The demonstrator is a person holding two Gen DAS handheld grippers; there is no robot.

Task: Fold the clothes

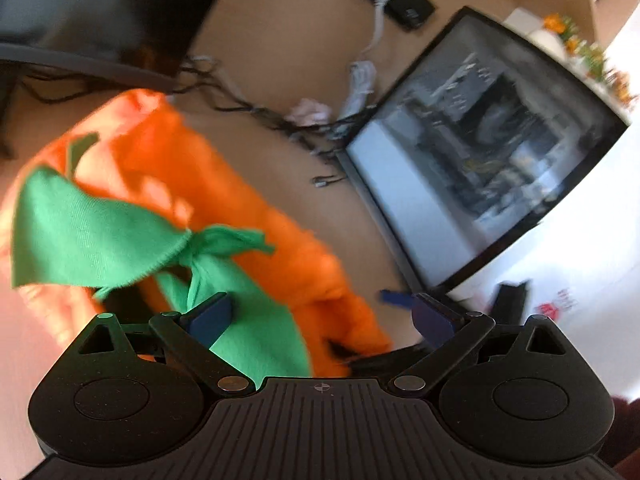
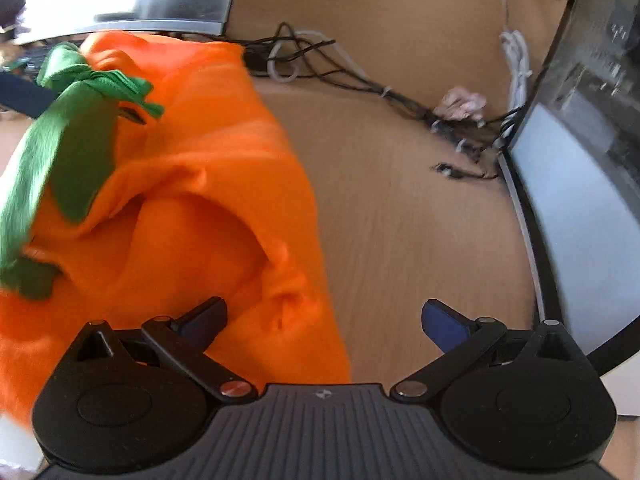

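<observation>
An orange fleece garment (image 2: 192, 208) with green fabric trim (image 2: 76, 128) lay crumpled on a light wooden counter (image 2: 400, 240). In the right wrist view it filled the left half of the picture, bunched into soft folds, with a knotted green strip near its top. In the left wrist view the same garment (image 1: 224, 200) appeared blurred, its green trim (image 1: 88, 232) spread across the front.

The left tongs (image 1: 322, 312) were spread wide, gripping nothing; their left blue pad sat over the green fabric, though whether it touched could not be told. The right tongs (image 2: 324, 316) were also spread wide and empty, the left pad just above the orange cloth, the right pad above bare counter.

Beyond the garment, a tangle of black and white cables (image 2: 360, 76) ran across the counter toward a monitor (image 2: 580, 184) at the right side. A crumpled pale tissue (image 2: 460, 104) lay beside the cables.
</observation>
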